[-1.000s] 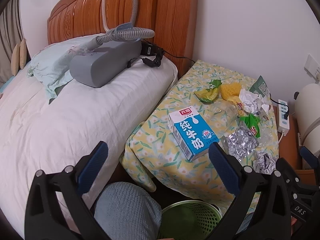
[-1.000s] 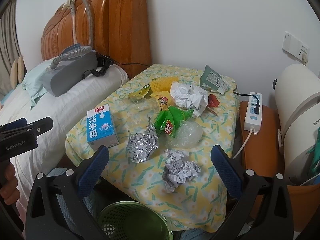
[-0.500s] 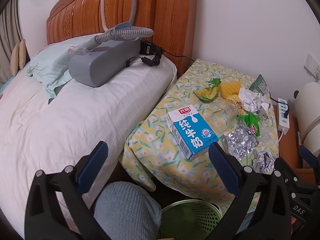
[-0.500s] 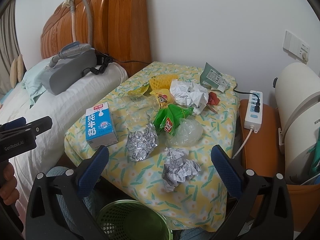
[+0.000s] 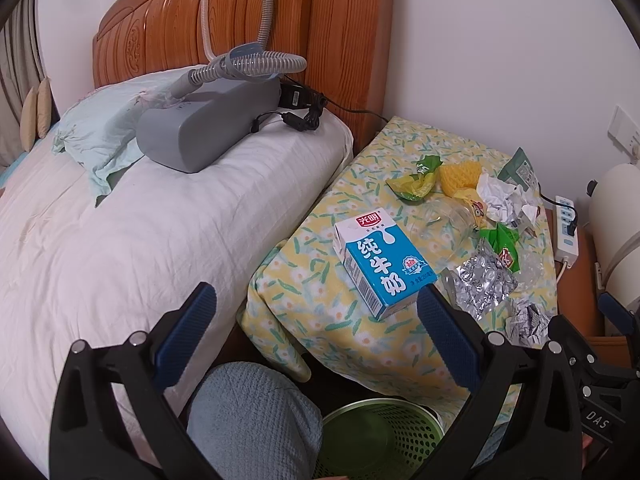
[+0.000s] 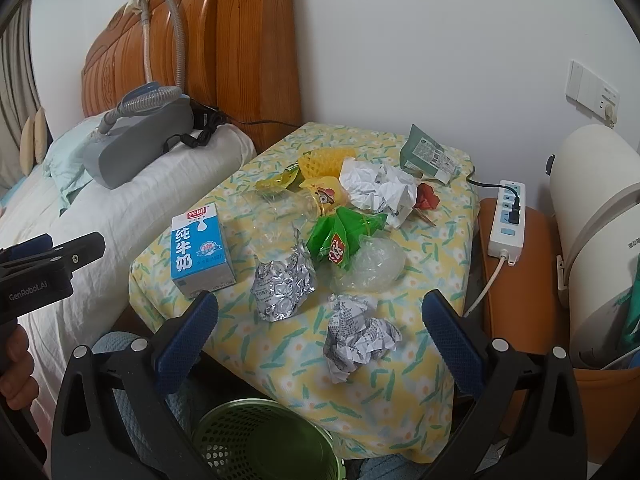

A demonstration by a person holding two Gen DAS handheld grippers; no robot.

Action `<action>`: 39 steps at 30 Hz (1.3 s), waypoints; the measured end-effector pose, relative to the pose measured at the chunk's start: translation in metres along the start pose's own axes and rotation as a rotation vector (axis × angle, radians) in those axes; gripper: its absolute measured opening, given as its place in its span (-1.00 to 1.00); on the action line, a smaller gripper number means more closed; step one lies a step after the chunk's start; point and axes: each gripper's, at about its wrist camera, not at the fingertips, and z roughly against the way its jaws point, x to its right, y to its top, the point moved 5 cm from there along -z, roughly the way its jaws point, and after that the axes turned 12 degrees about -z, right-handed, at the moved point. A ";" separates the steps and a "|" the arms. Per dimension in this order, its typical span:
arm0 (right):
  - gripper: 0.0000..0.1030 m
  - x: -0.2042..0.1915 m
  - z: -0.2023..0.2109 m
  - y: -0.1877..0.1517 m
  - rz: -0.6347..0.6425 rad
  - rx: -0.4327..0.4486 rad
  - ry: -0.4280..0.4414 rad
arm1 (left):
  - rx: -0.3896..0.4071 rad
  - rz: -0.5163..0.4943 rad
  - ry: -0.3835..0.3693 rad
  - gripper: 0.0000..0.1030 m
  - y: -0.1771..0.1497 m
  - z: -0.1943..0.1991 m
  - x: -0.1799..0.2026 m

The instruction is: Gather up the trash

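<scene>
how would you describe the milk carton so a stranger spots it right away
Find the small table with the yellow flowered cloth, wedged between the bed and the wall. The milk carton lies on the table's near corner on the bed side, apart from the trash pile. It is the only boxy item there, blue and white with a red logo, while its neighbours are crumpled foil, paper and wrappers.

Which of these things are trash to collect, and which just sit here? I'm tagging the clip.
For the job:
- milk carton
- foil wrapper
- printed paper ball
- green snack wrapper
- white paper ball
- green mesh bin
- left gripper and right gripper, both open

Just lying about:
- grey machine with hose
- power strip
- pillow
</scene>
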 end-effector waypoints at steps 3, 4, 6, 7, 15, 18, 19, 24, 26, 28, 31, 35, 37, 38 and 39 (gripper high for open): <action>0.96 0.000 0.000 0.000 0.000 -0.001 0.000 | 0.000 0.000 0.001 0.87 0.001 0.000 0.000; 0.96 0.000 0.000 -0.001 0.000 -0.002 -0.001 | 0.000 0.000 0.001 0.87 0.001 0.000 0.000; 0.96 0.000 0.000 0.000 0.000 -0.001 0.000 | 0.000 0.001 0.001 0.87 0.000 0.000 0.000; 0.96 0.000 0.000 -0.001 0.000 -0.001 0.001 | -0.001 0.001 0.001 0.87 0.001 0.000 0.000; 0.96 0.000 0.000 -0.001 -0.001 -0.002 -0.001 | -0.001 0.001 0.001 0.87 0.001 0.000 0.000; 0.96 0.000 0.000 -0.001 0.001 -0.002 0.000 | -0.003 0.001 0.001 0.87 0.001 0.000 0.000; 0.96 0.000 0.000 -0.001 0.001 -0.002 0.000 | -0.003 0.002 0.001 0.87 0.001 0.000 0.000; 0.96 0.000 -0.001 -0.001 -0.001 -0.003 0.000 | -0.002 0.001 0.001 0.87 0.001 0.000 0.000; 0.96 0.000 -0.001 -0.001 -0.001 -0.003 -0.001 | -0.002 0.002 0.000 0.87 0.001 0.000 0.000; 0.96 0.000 -0.001 -0.001 -0.001 -0.004 -0.001 | -0.002 0.000 0.002 0.87 0.001 0.000 0.000; 0.96 0.000 -0.001 -0.001 -0.002 -0.003 0.000 | -0.002 0.002 -0.001 0.87 0.001 0.000 0.000; 0.96 0.000 -0.002 0.000 -0.002 -0.006 0.001 | -0.005 0.000 -0.007 0.87 -0.002 -0.002 0.006; 0.96 0.001 -0.003 -0.002 -0.002 -0.010 0.000 | -0.008 -0.002 -0.006 0.87 -0.003 -0.003 0.008; 0.96 0.002 -0.004 -0.004 -0.002 -0.012 0.000 | -0.010 -0.003 -0.006 0.87 -0.003 -0.004 0.008; 0.96 0.003 -0.006 -0.005 -0.001 -0.015 0.000 | -0.013 -0.005 -0.007 0.87 -0.003 -0.005 0.008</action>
